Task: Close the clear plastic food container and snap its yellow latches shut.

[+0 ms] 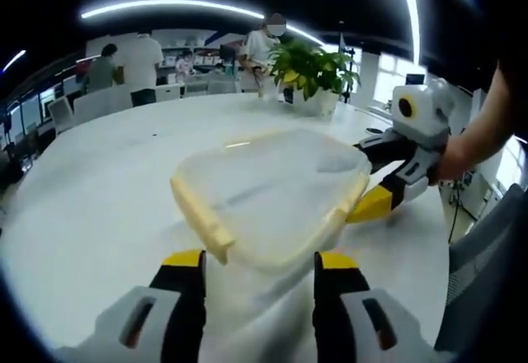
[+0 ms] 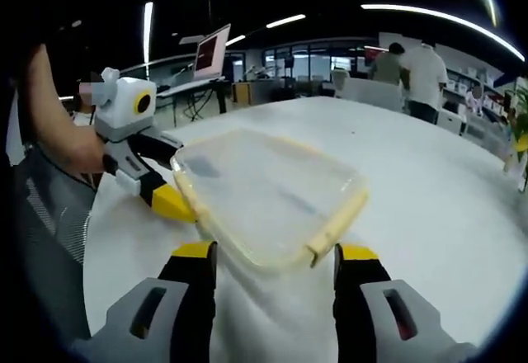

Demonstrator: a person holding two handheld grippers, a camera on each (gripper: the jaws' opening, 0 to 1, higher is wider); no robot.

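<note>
On the white round surface (image 1: 91, 206), seen from the left gripper view, the clear plastic food container (image 1: 272, 194) lies just ahead of the left tongs (image 1: 260, 268), whose yellow-tipped jaws stand spread apart with nothing between them. Its lid looks already seated, frosted and slightly domed, with rounded corners; a pale yellow latch (image 1: 202, 214) runs along the near-left edge and appears to stick outward, not yet snapped. The right tongs (image 1: 384, 198) reach in from the right beside the container's far edge; whether those jaws pinch anything cannot be told here.

Turning to the right gripper view, the container (image 2: 264, 194) sits close before the right tongs (image 2: 272, 264), jaws parted and empty. A yellow latch (image 2: 338, 223) lines the near-right edge. The left tongs (image 2: 165, 198) touch or nearly touch the far-left corner.

Judging by this, closing is done and latching is in hand; next, each latch needs a firm downward press while the smooth, light box is steadied.
</note>
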